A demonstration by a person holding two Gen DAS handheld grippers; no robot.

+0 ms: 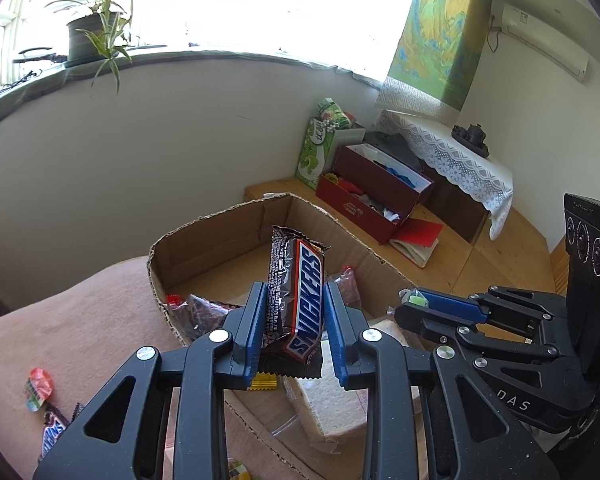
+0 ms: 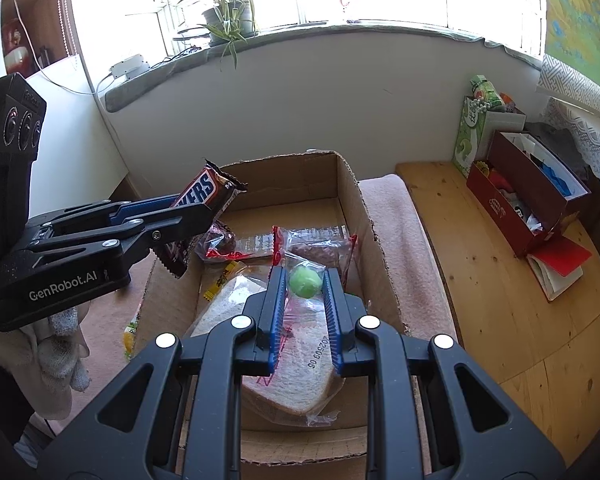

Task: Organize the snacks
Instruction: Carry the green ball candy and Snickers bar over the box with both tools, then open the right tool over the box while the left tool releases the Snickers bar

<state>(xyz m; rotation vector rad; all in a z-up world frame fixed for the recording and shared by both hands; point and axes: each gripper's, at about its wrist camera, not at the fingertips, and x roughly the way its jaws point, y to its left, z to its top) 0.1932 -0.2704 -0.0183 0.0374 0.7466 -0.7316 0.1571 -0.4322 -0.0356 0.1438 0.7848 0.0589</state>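
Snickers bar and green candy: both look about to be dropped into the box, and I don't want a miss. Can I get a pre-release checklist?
1. Left gripper clamps the Snickers bar: ok.
2. Right gripper shut on the wrapped green candy: ok.
3. Candy over the cardboard box: ok.
4. Snickers bar inside the box's outline: cannot tell; it sits near the left wall.
5. Free floor at the box's far end: ok.
6. The two grippers apart: ok.
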